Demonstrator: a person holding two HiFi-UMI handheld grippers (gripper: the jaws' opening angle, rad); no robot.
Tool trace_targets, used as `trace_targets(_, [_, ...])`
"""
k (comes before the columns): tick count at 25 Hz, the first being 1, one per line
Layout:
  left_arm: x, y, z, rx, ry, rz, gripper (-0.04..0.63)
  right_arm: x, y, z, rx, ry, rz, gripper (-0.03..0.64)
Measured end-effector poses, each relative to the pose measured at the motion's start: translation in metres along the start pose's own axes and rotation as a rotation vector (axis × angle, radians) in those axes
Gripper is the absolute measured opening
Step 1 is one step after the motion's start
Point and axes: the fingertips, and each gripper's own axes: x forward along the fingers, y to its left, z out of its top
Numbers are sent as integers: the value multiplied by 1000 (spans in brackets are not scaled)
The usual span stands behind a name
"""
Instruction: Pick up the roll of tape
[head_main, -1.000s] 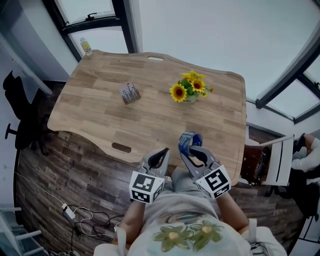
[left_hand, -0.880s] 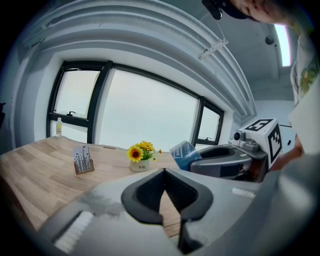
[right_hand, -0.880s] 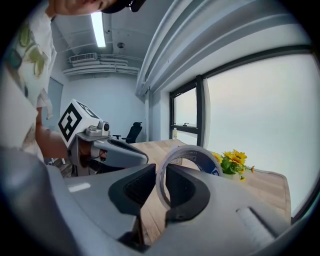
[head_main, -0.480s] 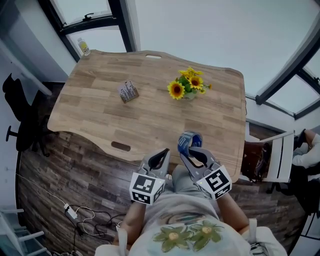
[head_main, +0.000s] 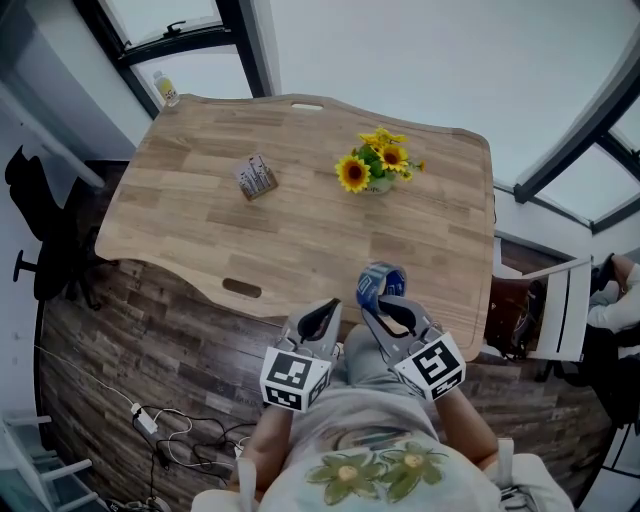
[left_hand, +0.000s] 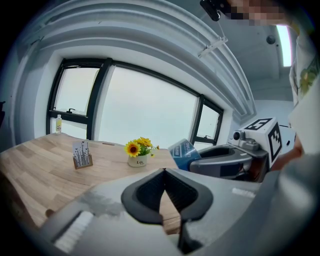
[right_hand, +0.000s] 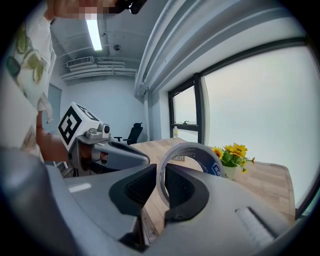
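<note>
**A:** What is seen, taking the biggest thing first?

**B:** The wooden worktop (head_main: 200, 200) fills the upper middle of the head view. At its near edge, low and centre in the frame, two tools are held side by side. The right tool (head_main: 384, 303) is clamped on the roll of tape (head_main: 380, 281). One jaw is set inside the ring and the other outside, and the wall is pinched between the pads. Its jaws have just been closing on that wall. The left tool (head_main: 328, 308) is held with its jaws together and nothing between them.

**A:** How is the pick-up best done?

**B:** The grip should probably be firmed first, since only the thin wall is caught. A straight lift without twist is advised, so that the ring is not levered out of the pads. The roll is stood on edge, so it may swing if the tool is rolled. The left tool is best kept aside, clear of the lift.

**A:** What cannot be made out?

**B:** Whether the roll is off the worktop cannot be told. Its lower rim is covered by the right tool in the head view and by the jaws in the right gripper view. The print on its blue side is too small to be read. Farther up the frame, the sunflower pot (head_main: 375, 172) and the small card stand (head_main: 256, 177) are set well apart from the roll. The bottle (head_main: 166, 90), at the upper left, is shown only as a speck.
</note>
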Motion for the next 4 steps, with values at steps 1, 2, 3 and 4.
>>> trace_targets(1, [0,0,0,0,-1,-1,5,0,0,0,0,1,0,54])
trace_targets(2, [0,0,0,0,-1,-1,5,0,0,-1,-1,2,0,54])
trace_targets(3, [0,0,0,1,-1,-1,5,0,1,-1,-1,3,0,54])
trace_targets(4, [-1,-1,0,1,-1,-1,5,0,1,-1,-2,3,0,54])
